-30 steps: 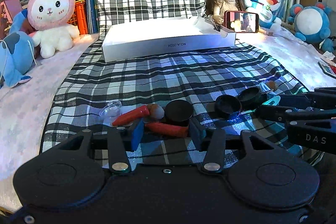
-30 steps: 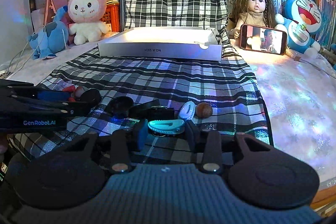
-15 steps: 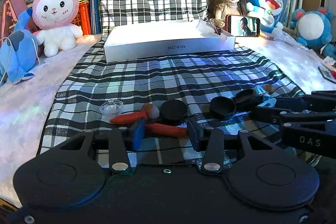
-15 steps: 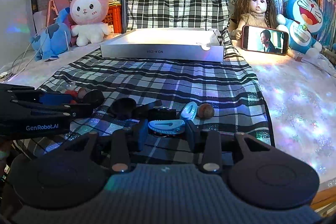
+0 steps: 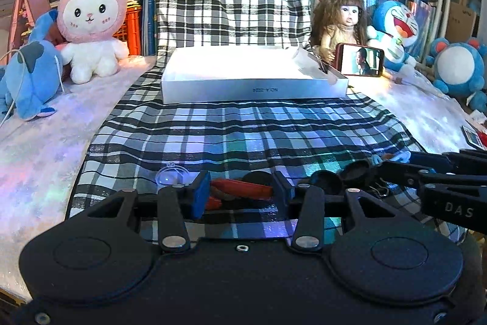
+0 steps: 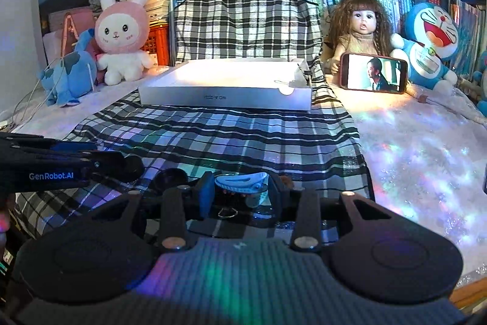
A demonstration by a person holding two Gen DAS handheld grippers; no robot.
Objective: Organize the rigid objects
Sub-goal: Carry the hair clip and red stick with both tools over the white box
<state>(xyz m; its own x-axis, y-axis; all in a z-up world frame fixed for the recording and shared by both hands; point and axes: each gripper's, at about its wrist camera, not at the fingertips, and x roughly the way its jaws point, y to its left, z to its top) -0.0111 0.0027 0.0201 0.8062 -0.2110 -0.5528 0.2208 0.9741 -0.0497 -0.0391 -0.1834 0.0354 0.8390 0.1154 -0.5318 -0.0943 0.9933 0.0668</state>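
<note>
The left gripper (image 5: 240, 191) is clamped on a red stick (image 5: 243, 188) above the plaid cloth (image 5: 243, 130). The right gripper (image 6: 242, 191) pinches a light-blue clip (image 6: 242, 183) (white box (image 6: 225, 95) beyond).

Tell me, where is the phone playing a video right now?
The phone stands at the back right of both views, propped against the doll, just right of the white box and beside the blue cat plush.

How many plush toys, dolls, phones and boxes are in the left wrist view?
Plush toys: 4 (pink-hooded bunny, blue spotted animal, Doraemon, blue round-bellied plush)
doll: 1
phone: 1
white box: 1
Total: 7
</note>
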